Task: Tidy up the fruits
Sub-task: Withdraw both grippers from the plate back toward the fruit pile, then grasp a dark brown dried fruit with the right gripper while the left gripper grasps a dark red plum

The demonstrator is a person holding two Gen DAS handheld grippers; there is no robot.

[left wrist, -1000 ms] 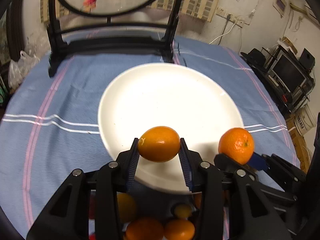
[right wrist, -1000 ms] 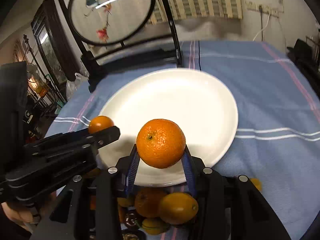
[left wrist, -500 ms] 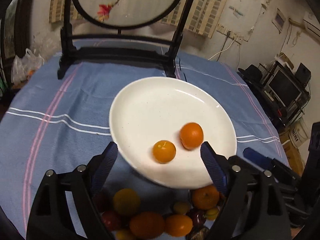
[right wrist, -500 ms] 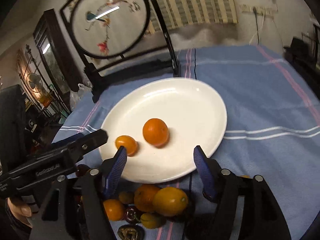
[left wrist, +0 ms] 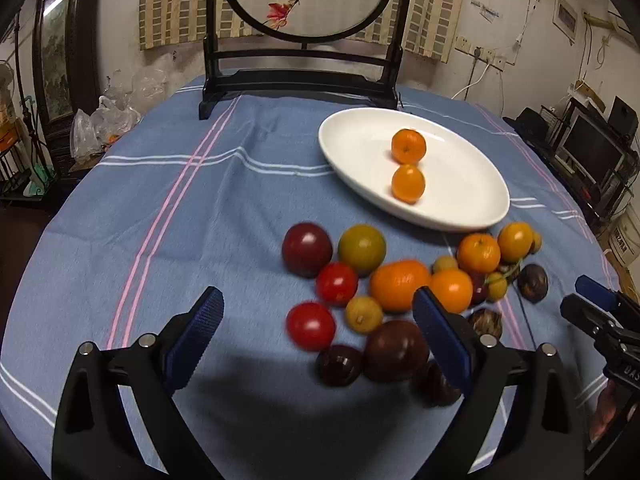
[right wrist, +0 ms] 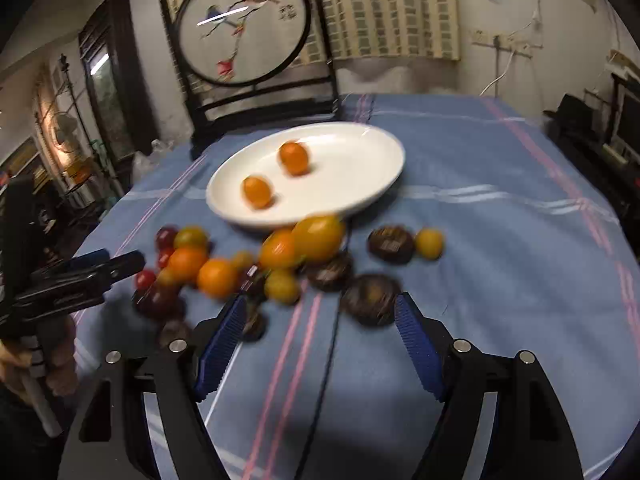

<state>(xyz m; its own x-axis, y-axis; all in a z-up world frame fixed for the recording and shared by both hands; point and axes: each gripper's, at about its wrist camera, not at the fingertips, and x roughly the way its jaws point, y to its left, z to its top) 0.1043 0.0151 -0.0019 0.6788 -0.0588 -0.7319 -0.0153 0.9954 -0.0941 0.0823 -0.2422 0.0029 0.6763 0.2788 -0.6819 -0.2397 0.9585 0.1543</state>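
So far I have two small oranges [left wrist: 408,164] on the round white plate [left wrist: 472,204], both grippers [left wrist: 316,334] [right wrist: 320,340] have just opened, empty, while the mixed fruit pile [left wrist: 384,280] waits on the blue-clothed table [left wrist: 200,216].

Two small oranges [left wrist: 408,146] [left wrist: 408,183] sit close together on the white plate [left wrist: 472,196], apart from each other. Just beside the plate's near rim, a loose cluster of fruit [left wrist: 396,284] lies on the blue cloth: orange citrus, red tomatoes, small yellow ones and dark purple ones.

Glossy white plate [left wrist: 472,184] on matt woven blue tablecloth [left wrist: 200,220]
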